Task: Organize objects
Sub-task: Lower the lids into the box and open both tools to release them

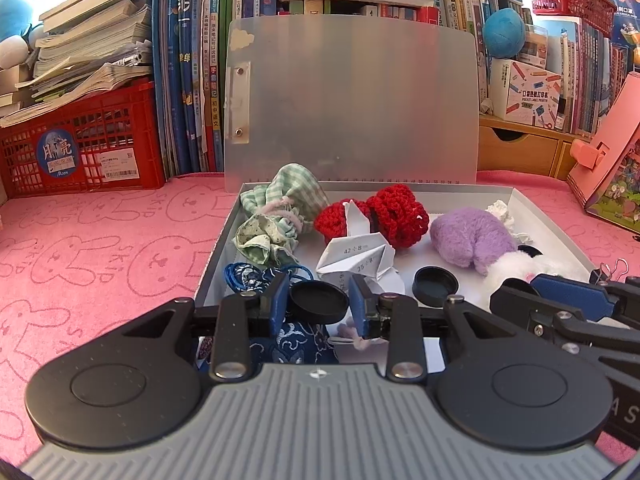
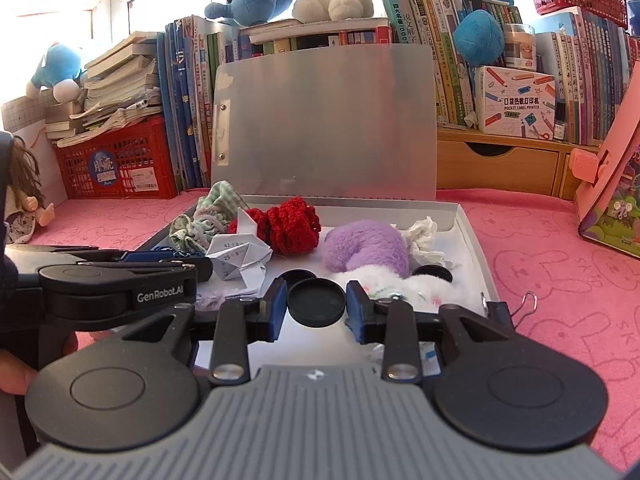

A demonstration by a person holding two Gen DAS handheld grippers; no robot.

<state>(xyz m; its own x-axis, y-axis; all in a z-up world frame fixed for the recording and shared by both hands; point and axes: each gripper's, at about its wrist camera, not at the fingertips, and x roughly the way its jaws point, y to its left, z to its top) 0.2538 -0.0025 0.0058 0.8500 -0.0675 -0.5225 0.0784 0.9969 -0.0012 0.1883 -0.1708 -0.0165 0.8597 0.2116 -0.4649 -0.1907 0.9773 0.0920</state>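
The landmark here is the open grey tin box (image 1: 552,220), lying on the pink rabbit-print cloth (image 1: 100,248) with its lid propped upright at the back.

Nearest, at the box's front edge, the left gripper (image 1: 319,300) is clamped on a black round cap (image 1: 319,298), its blue pads pressing the rim on both sides. Beside it, towards the box's right front corner, the right gripper (image 2: 317,302) is likewise clamped on a second black round cap (image 2: 317,300). Both caps look like light, rigid plastic with smooth sides, so I judge a grip across the rim, as now, to be right; a skewed pinch could let one pop out.

Just past the fingers, a third loose cap (image 1: 436,286) sits on the box floor. To its left lie a folded paper piece (image 1: 354,258) printed with sums, which is light and easily crushed, and a blue patterned pouch (image 1: 292,344) at the box's front left. To its right is a purple and white plush (image 1: 472,240), soft and best taken by its bulk.

Deeper in the box are a red crocheted piece (image 1: 396,214) and a green checked drawstring bag (image 1: 288,204), both limp and yielding. A crumpled white tissue (image 1: 500,212) lies by the box's back right wall.
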